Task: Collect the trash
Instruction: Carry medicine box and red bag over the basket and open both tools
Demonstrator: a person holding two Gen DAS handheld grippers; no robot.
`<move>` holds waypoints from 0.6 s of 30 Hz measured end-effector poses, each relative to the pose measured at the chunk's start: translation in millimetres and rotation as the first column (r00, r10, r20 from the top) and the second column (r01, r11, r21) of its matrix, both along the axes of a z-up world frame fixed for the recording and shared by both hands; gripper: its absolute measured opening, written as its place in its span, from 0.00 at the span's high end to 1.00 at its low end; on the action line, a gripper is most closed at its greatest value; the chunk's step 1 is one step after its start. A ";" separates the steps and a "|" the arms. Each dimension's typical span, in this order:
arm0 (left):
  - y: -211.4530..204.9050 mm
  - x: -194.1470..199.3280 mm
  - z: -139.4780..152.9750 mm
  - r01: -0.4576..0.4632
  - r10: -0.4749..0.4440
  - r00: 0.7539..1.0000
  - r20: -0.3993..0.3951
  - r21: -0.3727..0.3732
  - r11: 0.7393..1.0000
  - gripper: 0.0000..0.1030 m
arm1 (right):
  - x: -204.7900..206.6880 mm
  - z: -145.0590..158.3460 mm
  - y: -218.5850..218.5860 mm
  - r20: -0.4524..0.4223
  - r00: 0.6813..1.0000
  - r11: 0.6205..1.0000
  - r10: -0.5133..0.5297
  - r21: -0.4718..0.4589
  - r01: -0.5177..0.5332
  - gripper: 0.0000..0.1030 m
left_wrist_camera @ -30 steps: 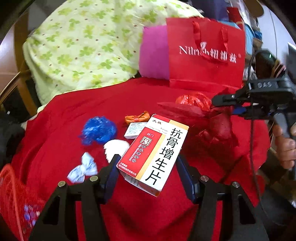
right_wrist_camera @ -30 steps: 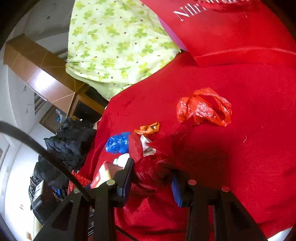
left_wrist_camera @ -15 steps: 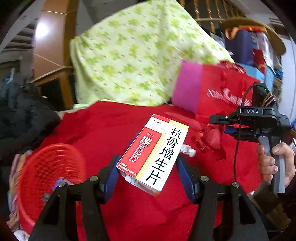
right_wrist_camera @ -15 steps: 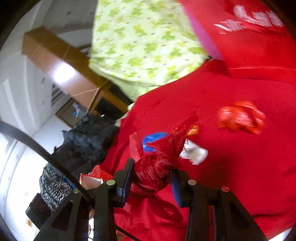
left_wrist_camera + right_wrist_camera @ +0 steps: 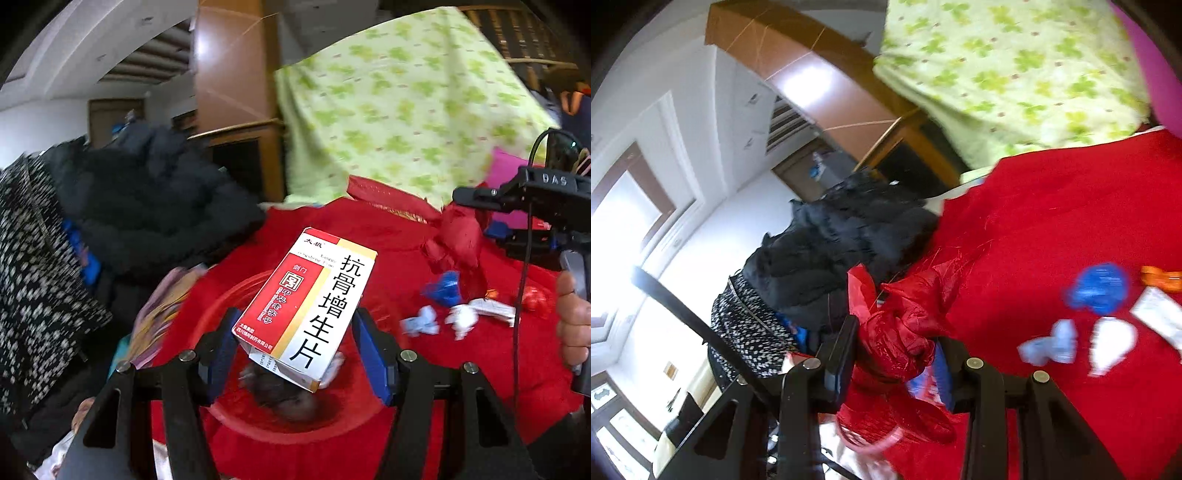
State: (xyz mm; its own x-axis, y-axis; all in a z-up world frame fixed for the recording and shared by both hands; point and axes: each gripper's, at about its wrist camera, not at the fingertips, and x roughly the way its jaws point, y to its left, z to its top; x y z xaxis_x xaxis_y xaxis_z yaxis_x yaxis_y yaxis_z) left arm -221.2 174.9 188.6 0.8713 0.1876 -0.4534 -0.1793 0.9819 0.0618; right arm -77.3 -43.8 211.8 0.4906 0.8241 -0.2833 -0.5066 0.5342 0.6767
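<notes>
My left gripper (image 5: 295,354) is shut on a red and white medicine box (image 5: 306,302), held above a red plastic basket (image 5: 221,306) that has some trash inside. In the left wrist view my right gripper (image 5: 476,221) hangs at the right, shut on a crumpled red plastic bag (image 5: 456,236). The right wrist view shows the same red plastic bag (image 5: 901,332) pinched in the right gripper (image 5: 897,354), with the basket rim (image 5: 871,446) below it. On the red cloth lie a blue wrapper (image 5: 1097,291), a pale blue wrapper (image 5: 1052,343), white paper (image 5: 1112,343) and an orange wrapper (image 5: 1160,277).
A red cloth (image 5: 388,236) covers the surface. A green-patterned quilt (image 5: 399,99) is piled behind it. Dark coats (image 5: 147,206) and a black-and-white garment (image 5: 33,273) lie at the left. A person's hand (image 5: 572,325) grips the right handle. A small red wrapper (image 5: 535,295) lies near it.
Both grippers swung left and rose with their loads. The box now hangs over the red basket, and the right gripper with the bag has come toward the cloth's left edge.
</notes>
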 end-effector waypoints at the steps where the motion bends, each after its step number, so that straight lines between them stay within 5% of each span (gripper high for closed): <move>1: 4.4 -1.5 -3.1 -0.010 0.010 1.000 -0.008 -0.004 1.000 0.39 | 2.6 -1.3 14.2 -0.003 1.000 1.000 0.012 -0.003 -0.012 0.60; 5: 20.7 4.8 -24.5 -0.057 0.056 0.996 -0.069 -0.015 0.998 0.38 | 7.6 -15.1 57.9 -0.004 1.000 0.998 0.031 -0.057 -0.031 0.58; 7: 25.1 7.4 -32.8 -0.066 0.063 0.993 -0.095 -0.032 0.997 0.32 | 12.7 -27.2 75.2 -0.025 0.999 0.996 0.038 -0.083 -0.040 0.43; 10: 27.8 12.1 -39.9 -0.081 0.074 0.990 -0.116 -0.057 0.995 0.28 | 20.6 -42.0 81.1 -0.064 0.997 0.995 0.052 -0.086 -0.058 0.37; 18: -13.0 8.8 -25.4 -0.084 0.087 0.990 -0.108 0.034 0.996 0.24 | 15.1 -47.8 40.7 -0.041 0.999 0.995 0.023 -0.094 -0.027 0.37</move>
State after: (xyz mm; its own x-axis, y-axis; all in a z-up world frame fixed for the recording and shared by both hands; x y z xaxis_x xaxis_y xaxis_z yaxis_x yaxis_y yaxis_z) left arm -212.4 161.8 163.2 0.7969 0.2740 -0.5385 -0.2534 0.9606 0.1139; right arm -62.2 -3.1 164.0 0.4570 0.8045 -0.3794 -0.4938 0.5842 0.6441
